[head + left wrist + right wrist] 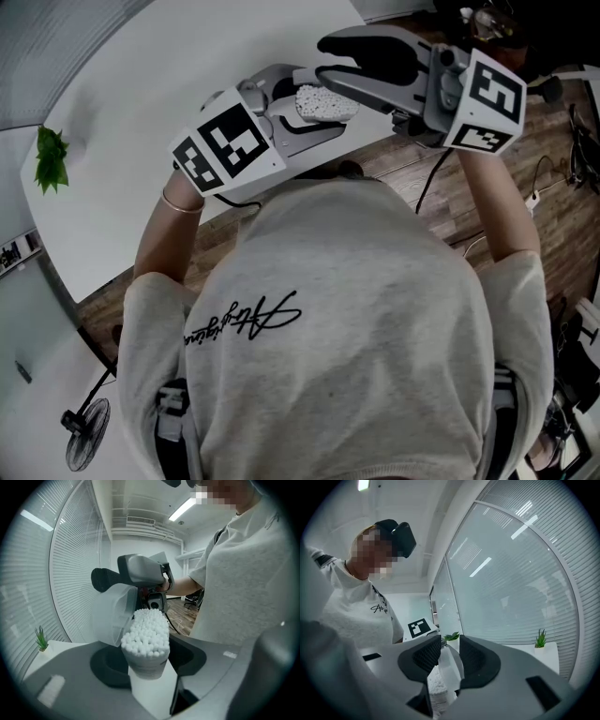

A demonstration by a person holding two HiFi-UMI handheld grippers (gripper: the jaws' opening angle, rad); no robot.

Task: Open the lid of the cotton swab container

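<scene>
Cotton swab container [149, 691] clamped in down-tilted left claw [150, 665], open lid [112, 616] pinched by level right claw [446, 660].

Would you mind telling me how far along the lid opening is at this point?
Done: the lid is tilted open off the container, swabs exposed. In hand: left tool grips the container, right tool pinches the lid. Left: little, perhaps letting go of the lid.

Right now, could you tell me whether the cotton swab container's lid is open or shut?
Open: the clear lid is tilted away beside the cotton swab container, baring the swab tips.
</scene>
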